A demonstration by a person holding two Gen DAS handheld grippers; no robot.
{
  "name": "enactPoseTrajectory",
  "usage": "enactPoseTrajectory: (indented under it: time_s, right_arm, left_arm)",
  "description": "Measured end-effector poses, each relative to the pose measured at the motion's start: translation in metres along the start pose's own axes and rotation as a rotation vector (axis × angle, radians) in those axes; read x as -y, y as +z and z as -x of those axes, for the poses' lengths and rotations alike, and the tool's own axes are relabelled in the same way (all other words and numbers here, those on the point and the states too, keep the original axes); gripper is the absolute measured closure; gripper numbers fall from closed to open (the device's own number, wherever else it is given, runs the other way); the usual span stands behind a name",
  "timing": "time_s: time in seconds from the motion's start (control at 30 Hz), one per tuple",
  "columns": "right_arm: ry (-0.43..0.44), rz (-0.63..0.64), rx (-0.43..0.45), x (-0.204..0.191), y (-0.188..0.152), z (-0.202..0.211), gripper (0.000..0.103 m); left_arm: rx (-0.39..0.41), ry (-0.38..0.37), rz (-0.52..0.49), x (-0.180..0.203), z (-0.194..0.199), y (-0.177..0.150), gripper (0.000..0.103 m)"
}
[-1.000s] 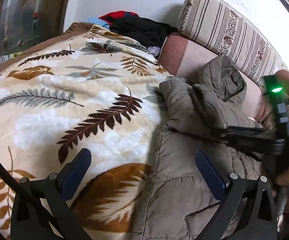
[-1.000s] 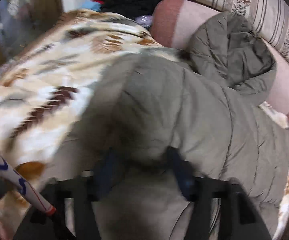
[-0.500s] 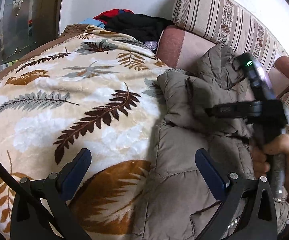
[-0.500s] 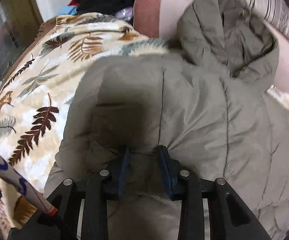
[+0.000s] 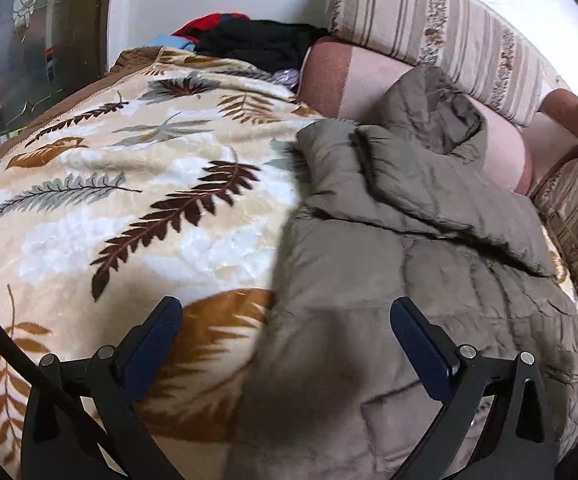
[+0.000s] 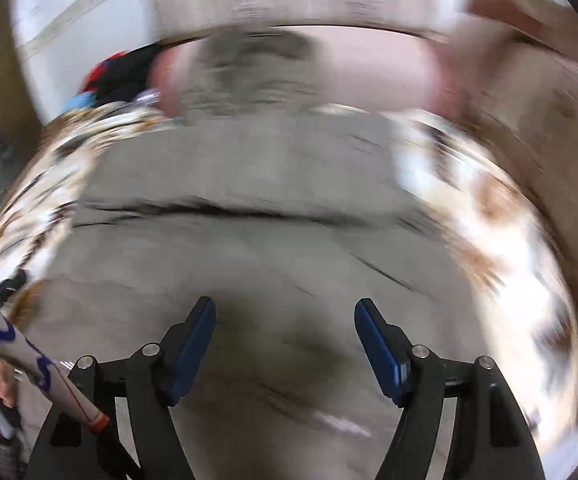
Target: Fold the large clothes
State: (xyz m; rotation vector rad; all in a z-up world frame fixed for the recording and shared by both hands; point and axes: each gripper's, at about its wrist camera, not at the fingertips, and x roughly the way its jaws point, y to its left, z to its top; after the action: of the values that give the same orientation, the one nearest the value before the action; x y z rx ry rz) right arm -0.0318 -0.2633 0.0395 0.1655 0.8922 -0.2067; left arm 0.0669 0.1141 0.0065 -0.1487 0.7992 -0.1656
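An olive-grey padded coat (image 5: 417, 248) lies on a leaf-print blanket (image 5: 101, 200), its hood (image 5: 433, 116) up against the sofa back and a sleeve folded across its chest. My left gripper (image 5: 285, 332) is open and empty, hovering over the coat's left edge. My right gripper (image 6: 285, 332) is open and empty above the coat's lower body (image 6: 249, 240); that view is heavily motion-blurred.
A striped sofa backrest (image 5: 441, 24) and pink cushion (image 5: 353, 80) run along the back. A pile of black, red and blue clothes (image 5: 249, 40) sits at the far corner. A dark cabinet (image 5: 29, 52) stands at the left.
My right gripper let go of the coat sleeve, opened and pulled back out of the left wrist view. The sleeve now lies folded over the coat. The left gripper stayed open.
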Motion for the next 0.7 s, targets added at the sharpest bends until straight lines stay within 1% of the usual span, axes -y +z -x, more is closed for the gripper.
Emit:
enactPoseTrajectory:
  time_s: [0.07,0.13,0.17,0.27,0.33,0.47,0.63,0.7]
  right_arm:
    - [-0.037,-0.122,0.015,0.047,-0.026,0.014,0.027]
    - [-0.061,-0.213,0.033,0.080,-0.045,0.022,0.026]
    - [-0.064,-0.256,0.039,0.095,-0.055,0.025,0.026]
    - [-0.062,-0.313,0.053,0.119,-0.072,0.030,0.026]
    - [-0.077,-0.307,0.074,0.122,-0.076,0.034,0.026]
    - [-0.086,-0.293,0.109,0.119,-0.080,0.036,0.027]
    - [-0.080,-0.271,0.120,0.117,-0.086,0.033,0.027]
    - [-0.082,-0.264,0.124,0.115,-0.087,0.032,0.026]
  left_arm:
    - [0.031,-0.011,-0.012,0.009,0.007,-0.004,0.000]
    - [0.053,-0.005,-0.034,0.017,0.012,-0.009,0.000]
    - [0.053,0.007,-0.048,0.022,0.012,-0.012,0.000]
    - [0.015,0.027,-0.071,0.033,0.009,-0.021,0.000]
    - [-0.009,0.060,-0.085,0.038,0.006,-0.028,0.000]
    - [-0.043,0.094,-0.084,0.039,0.010,-0.040,0.000]
    - [-0.028,0.103,-0.032,0.027,0.034,-0.041,0.000]
    - [-0.028,0.123,-0.007,0.018,0.041,-0.039,0.000]
